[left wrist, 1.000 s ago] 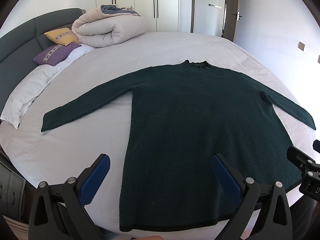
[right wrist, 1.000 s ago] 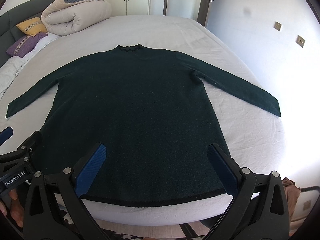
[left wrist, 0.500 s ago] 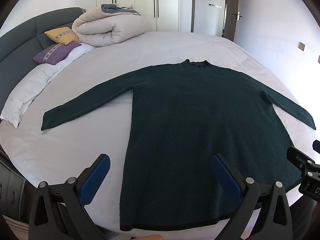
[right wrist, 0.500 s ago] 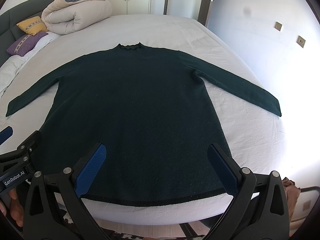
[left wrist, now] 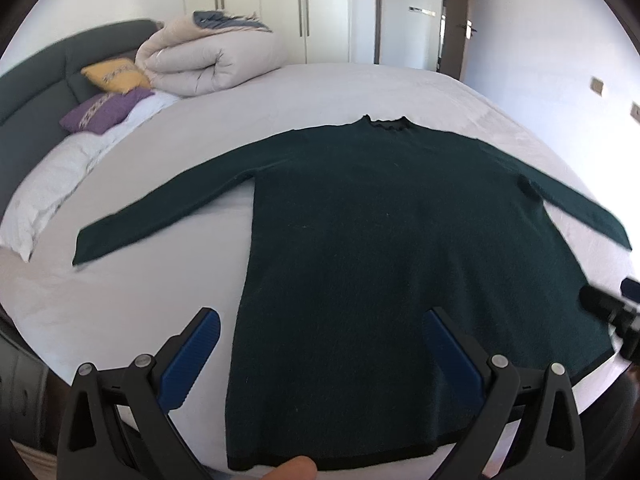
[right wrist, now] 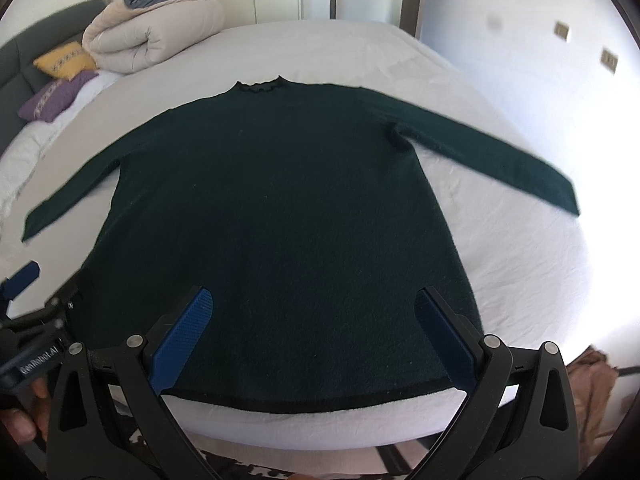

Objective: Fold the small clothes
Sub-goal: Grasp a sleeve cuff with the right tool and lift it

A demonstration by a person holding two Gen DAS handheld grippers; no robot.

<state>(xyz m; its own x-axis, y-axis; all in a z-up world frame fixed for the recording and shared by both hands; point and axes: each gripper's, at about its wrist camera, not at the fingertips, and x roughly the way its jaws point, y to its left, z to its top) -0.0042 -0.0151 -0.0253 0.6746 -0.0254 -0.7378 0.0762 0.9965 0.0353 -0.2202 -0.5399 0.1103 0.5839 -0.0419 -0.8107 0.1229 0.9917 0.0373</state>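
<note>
A dark green long-sleeved sweater (left wrist: 380,240) lies flat on the white bed (left wrist: 120,312), collar far, hem near, both sleeves spread out; it also shows in the right wrist view (right wrist: 280,220). My left gripper (left wrist: 320,320) is open and empty above the hem's left part. My right gripper (right wrist: 314,300) is open and empty above the hem's right part. Each gripper shows at the edge of the other's view: the right one (left wrist: 612,312) and the left one (right wrist: 32,320).
A rolled beige duvet (left wrist: 212,60), a yellow pillow (left wrist: 114,76) and a purple pillow (left wrist: 104,112) lie at the bed's far left by the dark headboard (left wrist: 40,80). White wardrobes (left wrist: 280,8) and a door stand behind. The bed's near edge (right wrist: 320,428) is just below the hem.
Both grippers have moved slightly forward and down toward the sweater; both views show a little motion blur. The sweater has not moved and both grippers stay open.
</note>
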